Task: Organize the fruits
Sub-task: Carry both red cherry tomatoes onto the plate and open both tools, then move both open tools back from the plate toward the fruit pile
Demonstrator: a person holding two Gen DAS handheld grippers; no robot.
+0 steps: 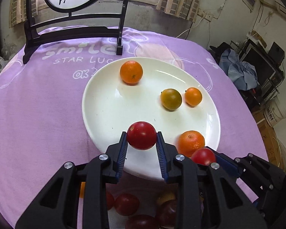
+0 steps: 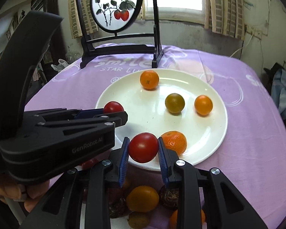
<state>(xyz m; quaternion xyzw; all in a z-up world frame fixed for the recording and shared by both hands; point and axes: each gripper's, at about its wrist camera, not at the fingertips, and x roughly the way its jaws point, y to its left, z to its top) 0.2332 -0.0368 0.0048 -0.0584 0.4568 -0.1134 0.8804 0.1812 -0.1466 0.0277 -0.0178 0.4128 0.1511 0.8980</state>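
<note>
Left claw (image 1: 141, 139) and right claw (image 2: 143, 148) each pinched a red tomato over the plate (image 1: 104, 103), probably for sorting.

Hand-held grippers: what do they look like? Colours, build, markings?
Both match: matte black plastic bodies with angular cut-out linkage arms, round silver bolt heads at the pivots, and two fingers faced with blue ribbed pads. The left hand-held gripper, seen side-on from the right wrist, has a thick curved black handle and "GenRobot.AI" in grey lettering. The right hand-held gripper shows no cables or lettering.
</note>
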